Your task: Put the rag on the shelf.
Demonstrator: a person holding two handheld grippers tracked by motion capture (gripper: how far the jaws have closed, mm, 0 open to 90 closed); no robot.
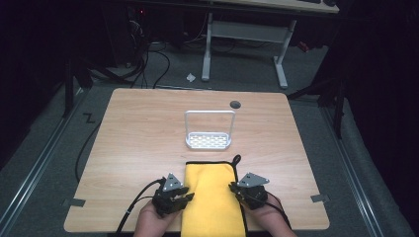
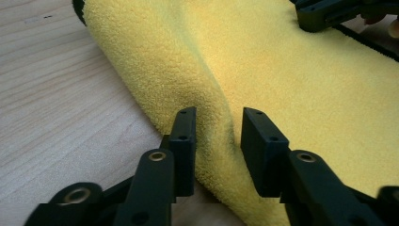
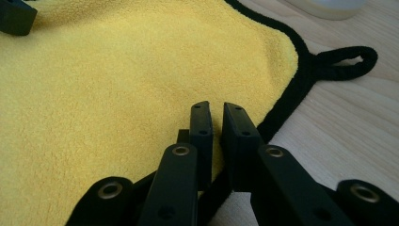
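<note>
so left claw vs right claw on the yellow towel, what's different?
The left claw stands open, its jaws straddling a raised fold on the yellow towel; the right claw is nearly closed, pinching the cloth. The left claw works the rolled, untrimmed side; the right claw sits at the black-trimmed edge near the hanging loop. Both rest low on the towel's near half.

Hand-held gripper [image 2: 217,141] straddles yellow towel [image 2: 263,70] fold (jaws apart)
</note>
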